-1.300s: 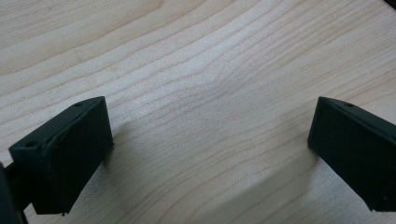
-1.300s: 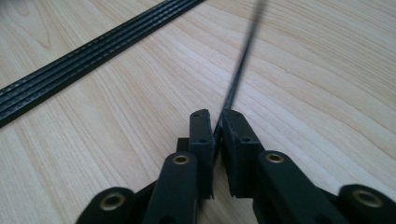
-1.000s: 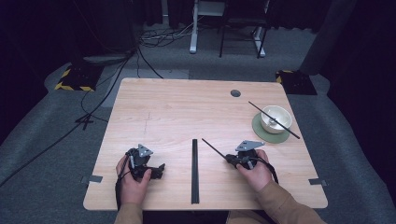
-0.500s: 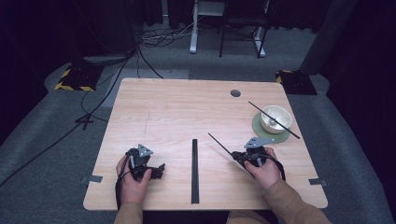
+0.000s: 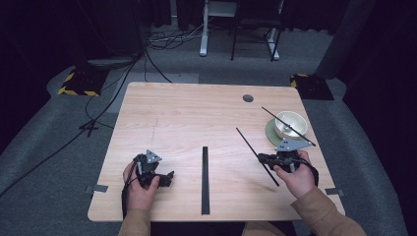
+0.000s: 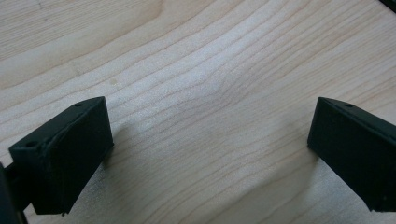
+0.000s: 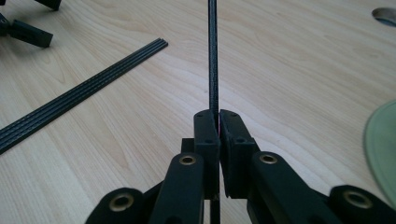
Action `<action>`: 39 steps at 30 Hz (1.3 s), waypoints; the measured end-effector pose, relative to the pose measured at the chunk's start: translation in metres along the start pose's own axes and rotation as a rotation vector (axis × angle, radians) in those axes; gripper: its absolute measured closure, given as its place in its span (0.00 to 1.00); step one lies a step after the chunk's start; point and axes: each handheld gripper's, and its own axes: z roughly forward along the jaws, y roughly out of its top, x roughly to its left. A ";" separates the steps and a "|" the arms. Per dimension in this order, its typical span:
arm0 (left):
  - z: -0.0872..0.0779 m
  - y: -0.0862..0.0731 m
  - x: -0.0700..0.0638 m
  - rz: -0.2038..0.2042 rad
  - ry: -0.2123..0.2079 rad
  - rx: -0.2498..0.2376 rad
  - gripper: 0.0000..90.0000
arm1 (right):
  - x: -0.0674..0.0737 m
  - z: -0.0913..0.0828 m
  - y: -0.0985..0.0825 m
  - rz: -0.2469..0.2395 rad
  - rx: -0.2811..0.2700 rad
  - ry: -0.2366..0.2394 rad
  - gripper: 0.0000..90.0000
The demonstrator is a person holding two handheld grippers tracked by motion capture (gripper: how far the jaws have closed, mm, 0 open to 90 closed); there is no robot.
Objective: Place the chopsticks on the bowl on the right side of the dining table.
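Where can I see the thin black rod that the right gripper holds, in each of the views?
High view: thin black rod, right of centre, slanting through the right gripper.
Right gripper view: rod, centre, rising from the shut fingers.
Left gripper view: no rod in it.
Shared landmark: black strip on the table.

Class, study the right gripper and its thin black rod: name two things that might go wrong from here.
1. The right gripper pinches the thin black rod off-centre, so it might pivot or slip.
2. The bowl already carries another rod across its rim; a swing could knock it off.
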 end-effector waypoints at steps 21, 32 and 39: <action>0.000 0.000 0.000 0.000 0.001 -0.002 0.00 | -0.023 -0.053 0.031 -0.007 -0.056 -0.006 0.96; -0.001 -0.002 -0.002 -0.008 0.001 -0.002 0.00 | -0.048 -0.072 0.044 0.008 -0.062 -0.036 0.96; -0.002 -0.004 -0.003 -0.007 0.009 -0.006 0.00 | -0.062 -0.080 0.053 0.013 -0.059 -0.054 0.96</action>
